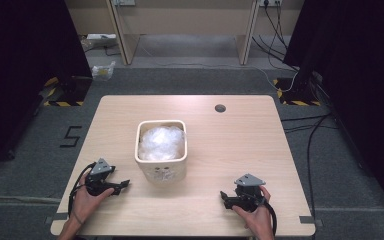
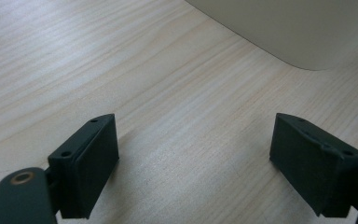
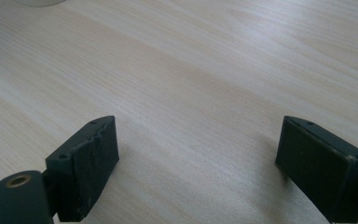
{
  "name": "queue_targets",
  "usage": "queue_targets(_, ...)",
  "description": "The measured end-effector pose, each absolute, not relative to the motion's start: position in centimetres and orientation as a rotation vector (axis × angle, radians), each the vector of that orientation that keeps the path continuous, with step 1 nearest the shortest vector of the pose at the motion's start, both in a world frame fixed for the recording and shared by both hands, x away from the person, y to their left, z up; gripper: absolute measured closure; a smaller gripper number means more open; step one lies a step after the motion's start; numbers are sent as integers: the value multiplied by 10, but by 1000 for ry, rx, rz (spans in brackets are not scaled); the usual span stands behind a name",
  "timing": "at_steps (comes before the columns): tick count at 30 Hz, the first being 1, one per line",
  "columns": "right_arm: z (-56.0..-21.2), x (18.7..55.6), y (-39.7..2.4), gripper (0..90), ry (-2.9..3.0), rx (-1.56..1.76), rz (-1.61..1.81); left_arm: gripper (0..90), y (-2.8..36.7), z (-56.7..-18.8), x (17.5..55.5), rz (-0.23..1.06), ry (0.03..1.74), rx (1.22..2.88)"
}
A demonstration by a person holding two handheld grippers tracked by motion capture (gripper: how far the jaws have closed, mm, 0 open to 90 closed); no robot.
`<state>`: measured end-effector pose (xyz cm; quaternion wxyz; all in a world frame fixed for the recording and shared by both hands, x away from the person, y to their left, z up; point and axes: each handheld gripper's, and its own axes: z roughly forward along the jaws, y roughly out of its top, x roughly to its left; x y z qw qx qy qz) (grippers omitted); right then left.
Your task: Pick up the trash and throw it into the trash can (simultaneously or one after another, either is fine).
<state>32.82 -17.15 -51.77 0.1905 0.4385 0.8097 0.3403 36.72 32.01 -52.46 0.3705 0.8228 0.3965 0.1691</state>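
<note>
Left gripper (image 1: 122,184) rests low over the counter (image 1: 240,150) at the near left, held in the left hand (image 1: 87,196). Jaws apart, nothing between them; they point toward the bin's base. In the left gripper view the gap (image 2: 193,163) shows bare wood grain, with the bin's pale wall (image 2: 298,32) rising at the upper right, near but not touching.

Right gripper (image 1: 224,198) sits at the near right, held in the right hand (image 1: 256,216). Jaws point left across the counter, toward the space in front of the bin. Jaws apart, wide, nothing between them. In the right gripper view the gap (image 3: 196,168) shows only wood; a sliver of the bin's foot (image 3: 39,2) sits at the top left edge, well apart from the jaws.

Bin (image 1: 161,165): cream, square with rounded corners, upright, a little left of the counter's middle and between the two grippers, nearer the left one. Faint print on its near face. Inside it a crumpled clear plastic bag (image 1: 161,142) fills it close to the rim.

A round dark cable hole (image 1: 220,108) lies in the counter toward the far edge, well apart from the bin. Each gripper carries a grey three-cornered plate on top and trails a black cable. Grey floor (image 1: 180,80) beyond, with loose cables (image 1: 310,130) at the right.
</note>
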Motion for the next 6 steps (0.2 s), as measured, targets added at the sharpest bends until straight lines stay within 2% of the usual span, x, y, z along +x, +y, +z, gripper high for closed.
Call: queue_targets(6, -518, 328, -171, 128, 2275, 1232, 957, 144, 320, -524, 367, 433, 1018, 2112)
